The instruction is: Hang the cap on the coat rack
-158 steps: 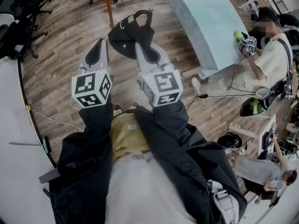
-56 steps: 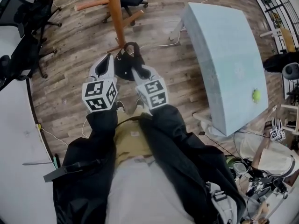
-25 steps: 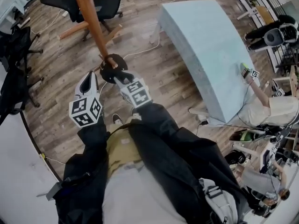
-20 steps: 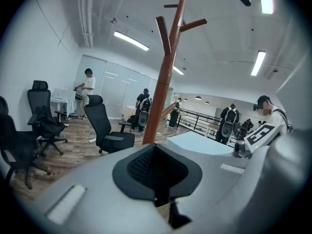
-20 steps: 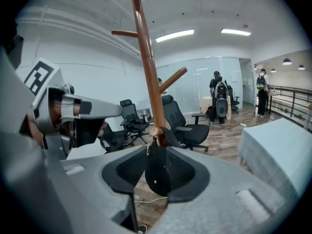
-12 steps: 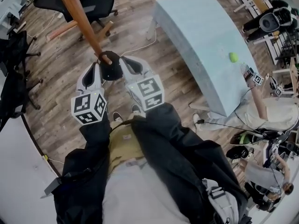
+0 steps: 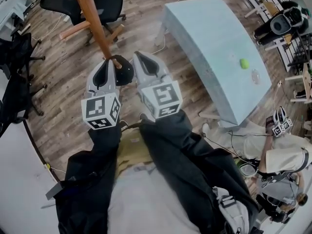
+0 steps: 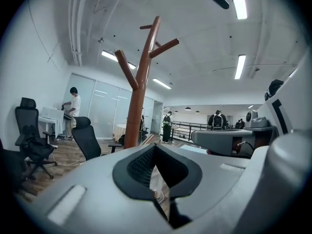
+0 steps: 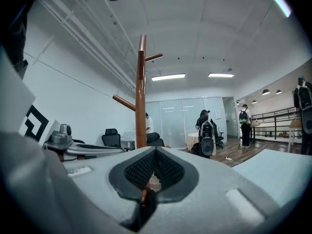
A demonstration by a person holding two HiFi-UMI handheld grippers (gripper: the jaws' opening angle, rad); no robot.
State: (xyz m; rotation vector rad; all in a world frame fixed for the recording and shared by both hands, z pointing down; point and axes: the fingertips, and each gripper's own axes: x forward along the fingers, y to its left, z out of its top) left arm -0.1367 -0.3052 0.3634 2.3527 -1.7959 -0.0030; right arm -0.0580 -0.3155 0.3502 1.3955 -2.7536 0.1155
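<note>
1. The pale blue worktop stands to my right, well apart from the job; nothing on it concerns me.
2. The coat rack is a brown wooden post straight ahead, a little left of both hands. It leans away in the head view, but both gripper views show it upright.
3. My right gripper has its jaws fully together and holds nothing; its own view shows only the room beyond the tips.
4. My left gripper also has its tips together, with nothing held.
5. The black cap lies between my two grippers in the head view, just beside each and apparently lower than their tips. Neither gripper view shows it.
6. The low peg runs from the post toward me, and the cap seems to hang on its end. The left gripper is nearer the peg. I judge the hanging is done; both hands should draw straight back along the line of the peg, without brushing the cap.
</note>
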